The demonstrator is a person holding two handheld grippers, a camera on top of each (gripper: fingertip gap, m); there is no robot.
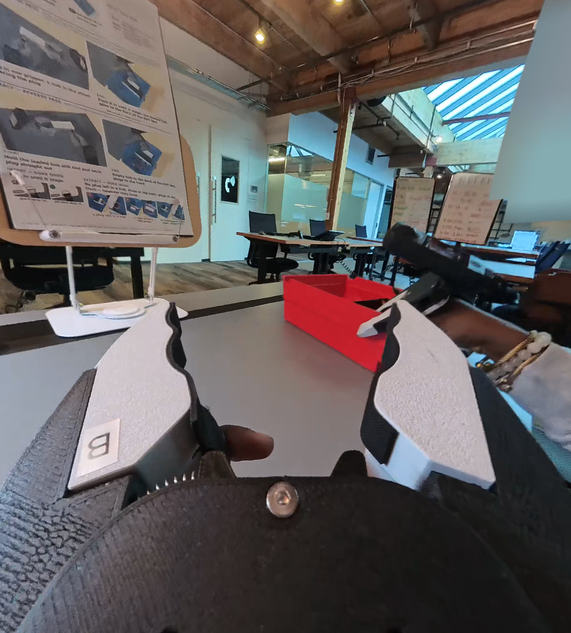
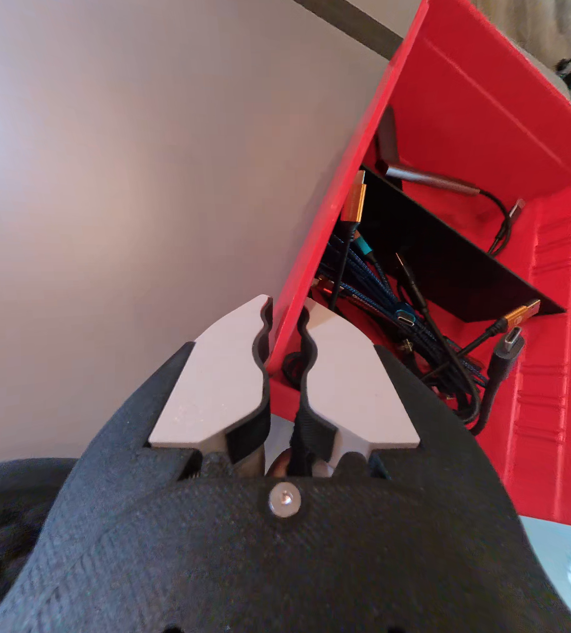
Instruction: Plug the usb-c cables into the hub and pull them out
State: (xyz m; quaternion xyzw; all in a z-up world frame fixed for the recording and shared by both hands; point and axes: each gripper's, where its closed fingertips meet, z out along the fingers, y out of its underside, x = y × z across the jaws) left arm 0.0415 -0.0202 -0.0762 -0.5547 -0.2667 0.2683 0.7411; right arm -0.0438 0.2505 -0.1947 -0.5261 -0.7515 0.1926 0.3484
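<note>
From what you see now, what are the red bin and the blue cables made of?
The red bin looks like matte plastic, probably 3D-printed: fine layer ridges run along its wall. The blue cables seem to have a braided fabric sleeve, shown by the woven texture; their plugs look like metal, with a smooth teal shell. The right gripper straddles the bin's wall.

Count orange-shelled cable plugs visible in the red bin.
2: one orange plug upright against the bin's left wall, one orange plug at the black divider's near corner. The cable tangle may hide more.
</note>
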